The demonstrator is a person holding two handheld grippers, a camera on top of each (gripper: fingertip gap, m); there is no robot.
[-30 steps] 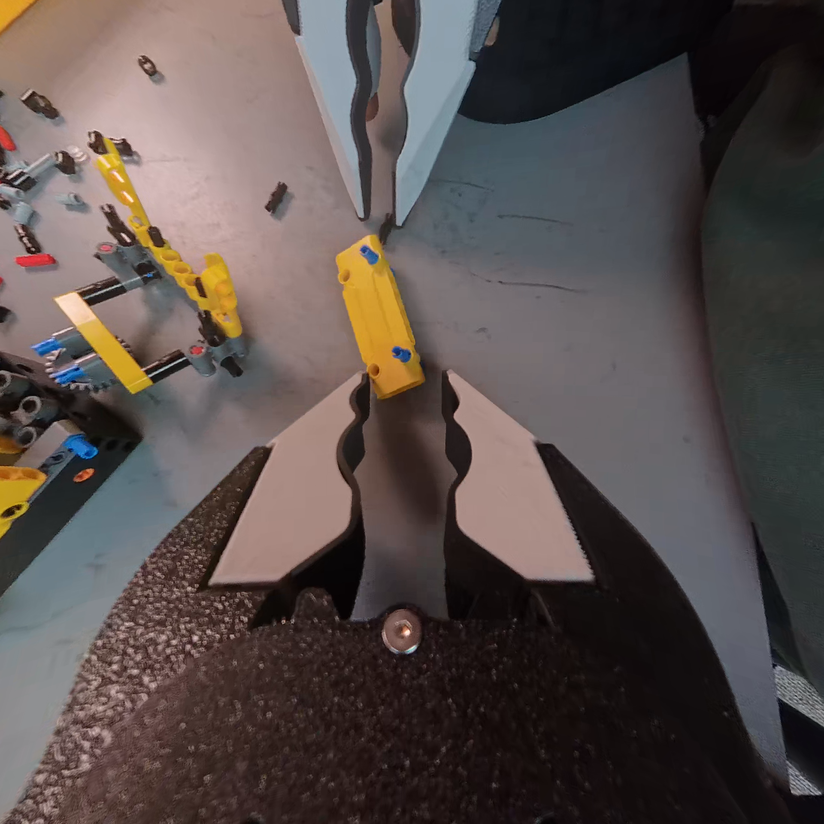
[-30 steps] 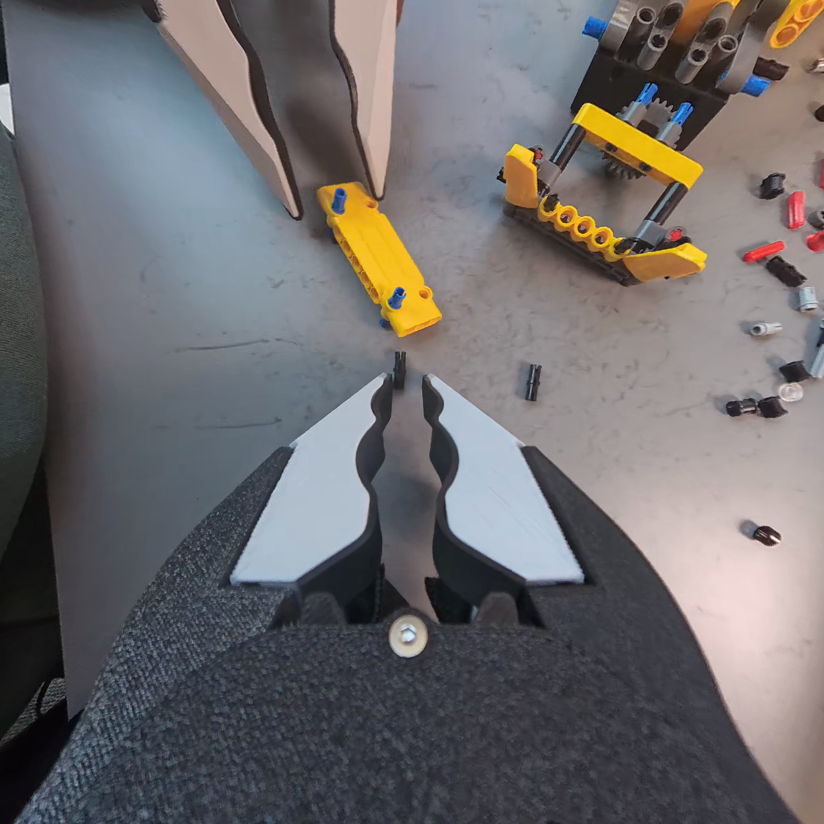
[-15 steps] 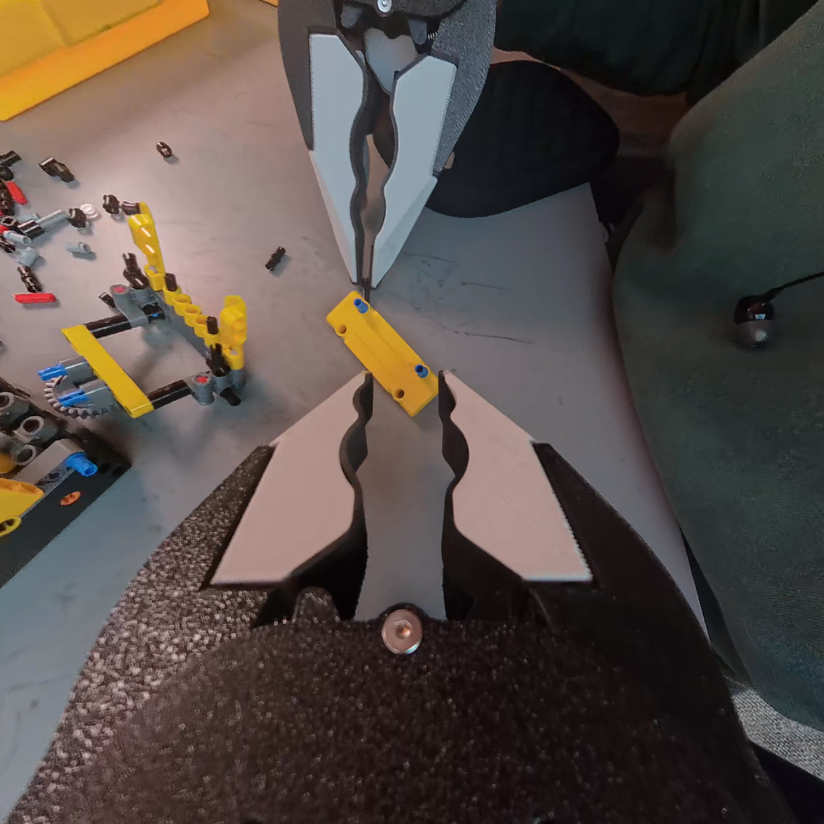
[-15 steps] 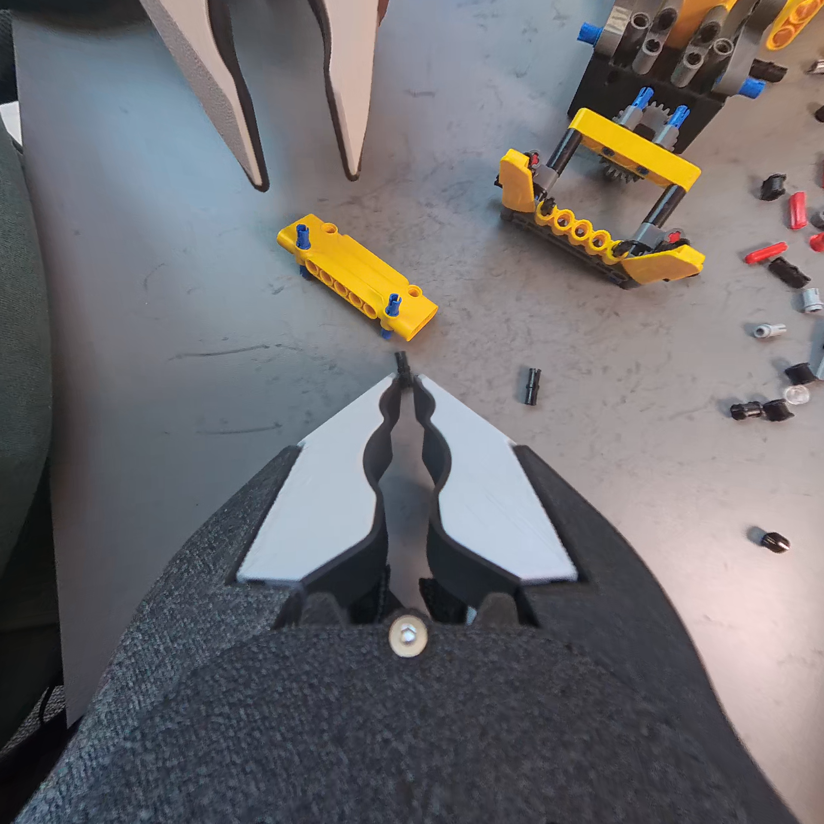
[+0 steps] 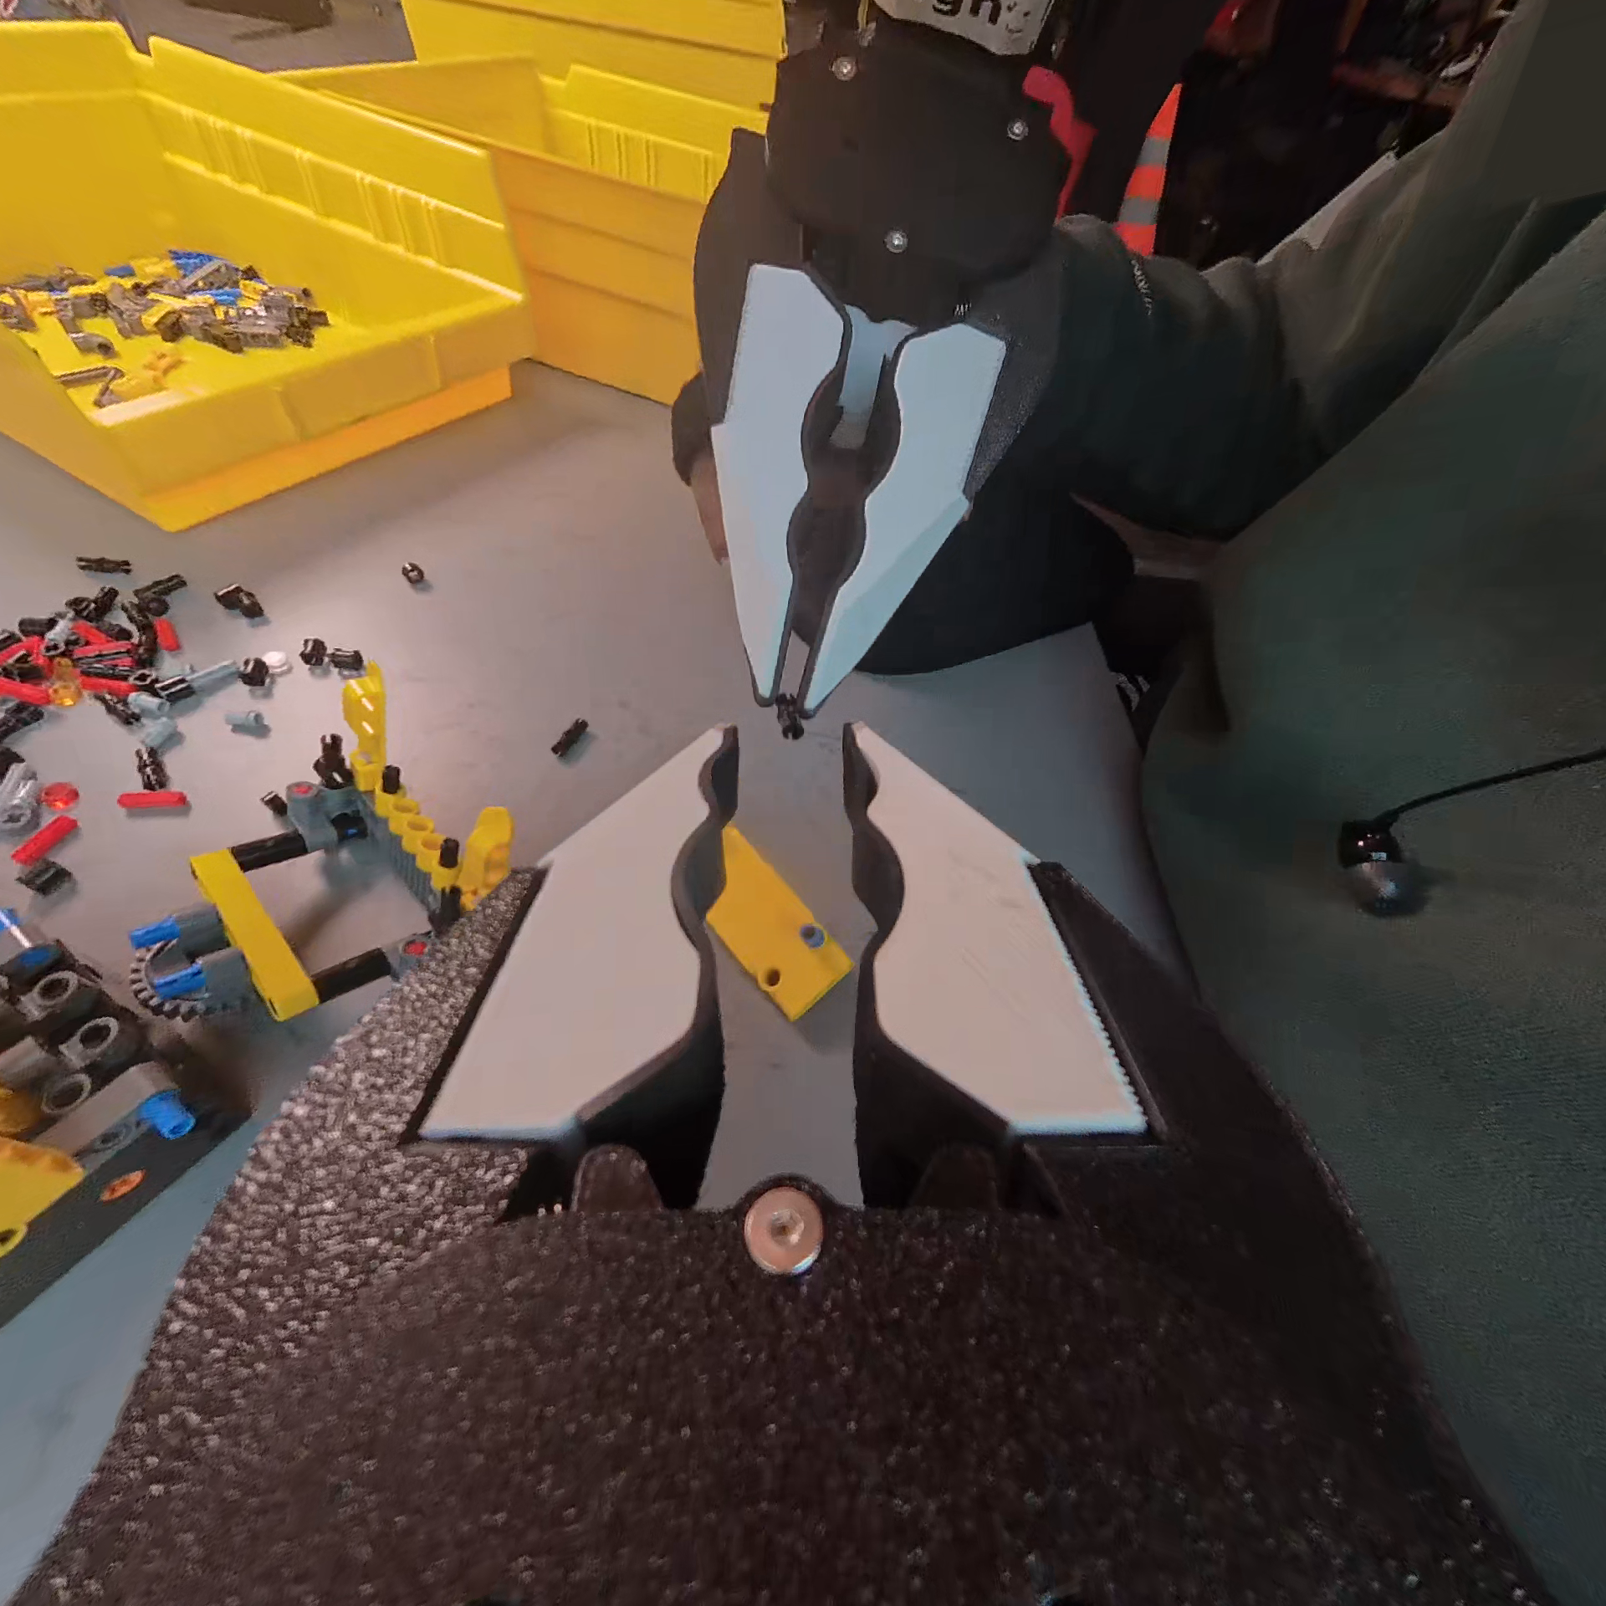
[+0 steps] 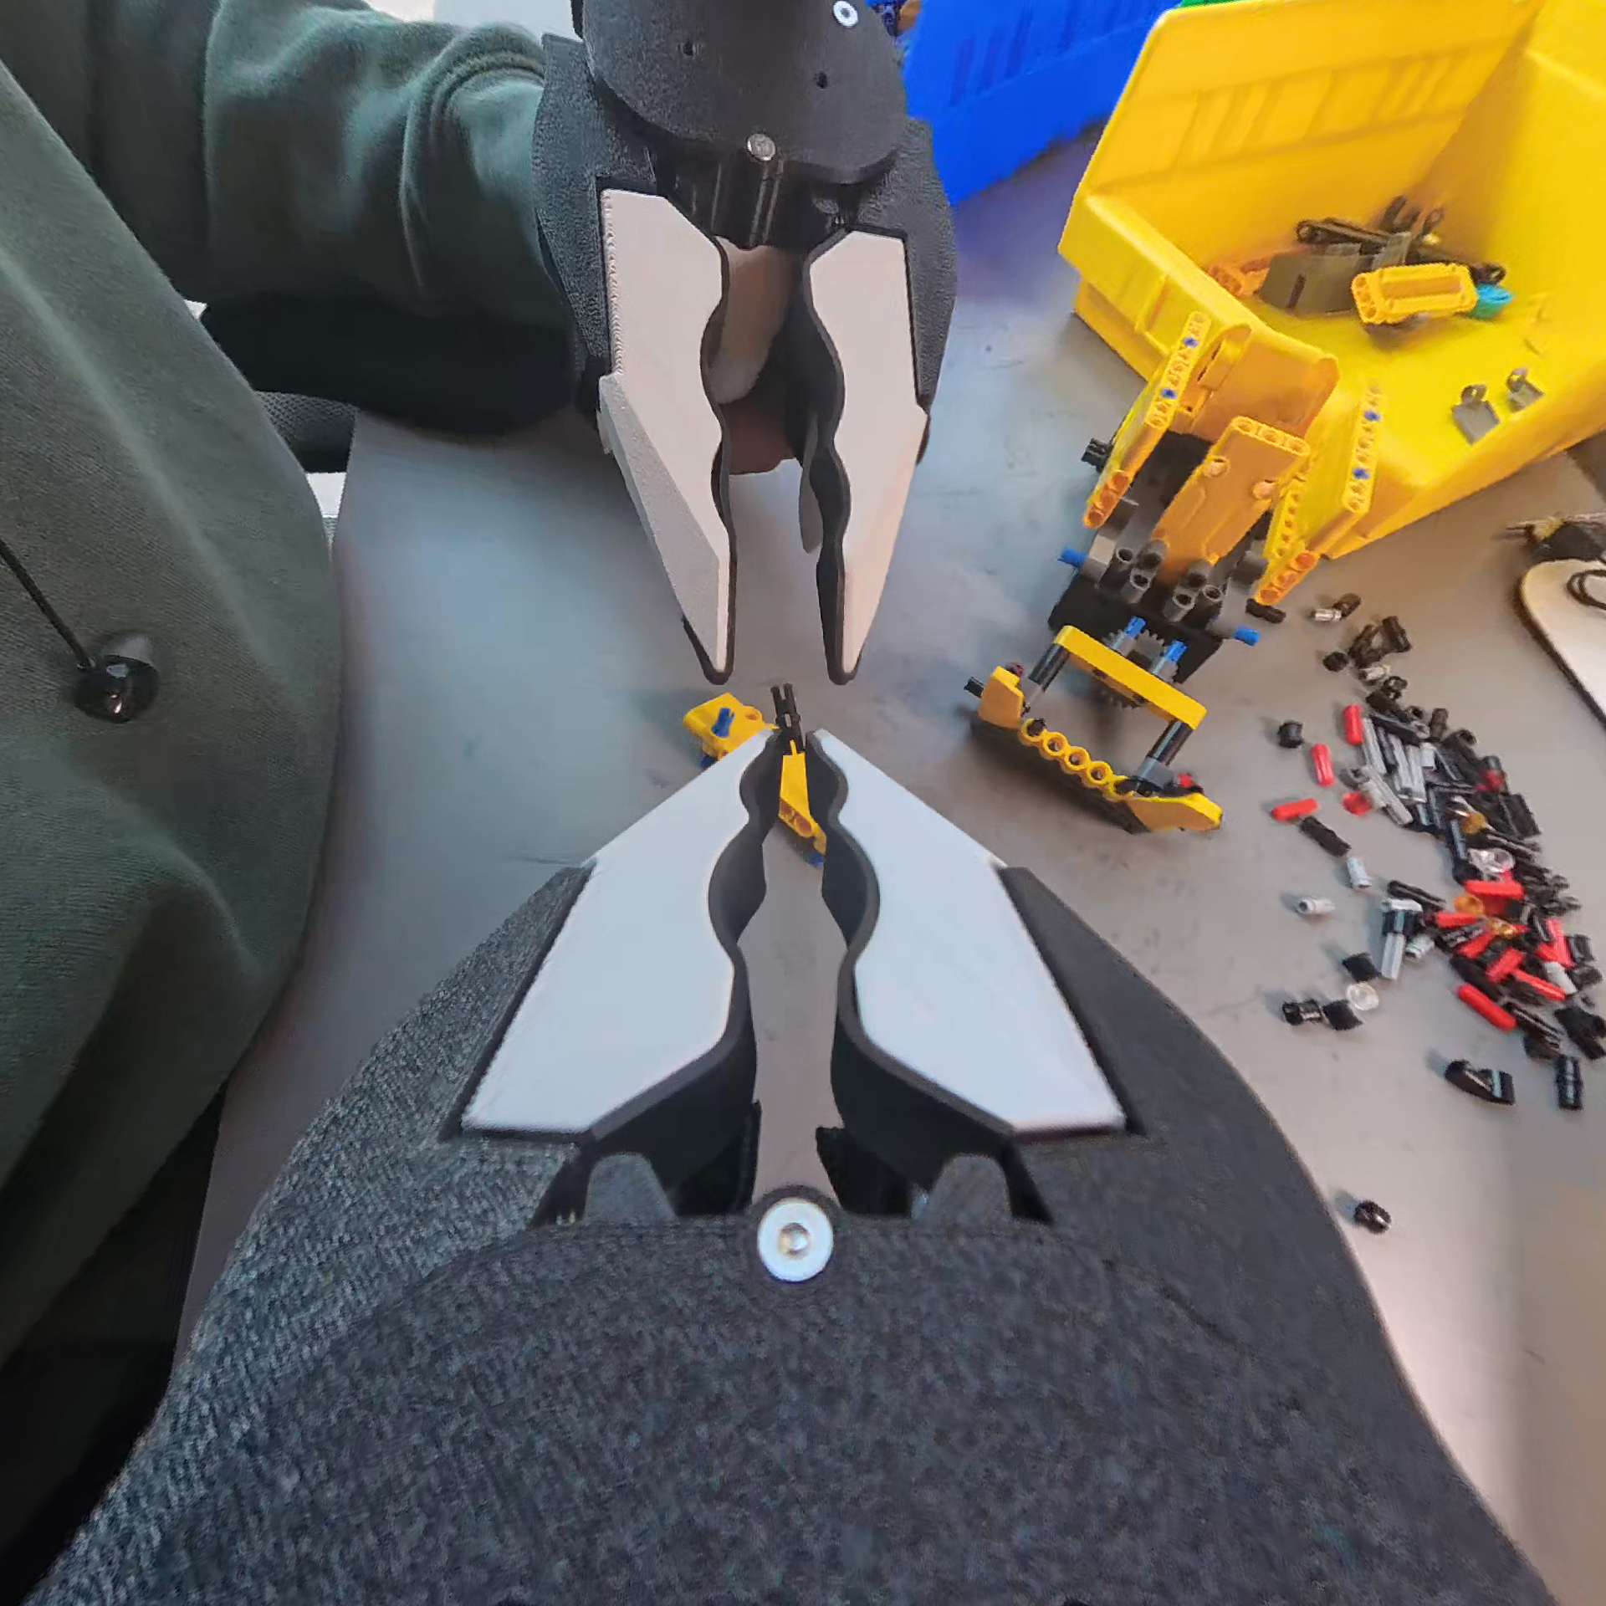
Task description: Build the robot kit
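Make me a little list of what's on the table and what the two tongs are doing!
Right tongs: shut on a tiny black pin, lifted off the table
Left tongs: open, holding nothing, tips facing the pin
Below them: yellow panel with blue pegs, flat on the grey table
Nearby: half-built yellow frame model
Loose bits: pile of black, red and grey pieces
Storage: yellow bin with more parts

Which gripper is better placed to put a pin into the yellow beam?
Right gripper: it pinches the black pin above the yellow beam. Left gripper is open, empty.
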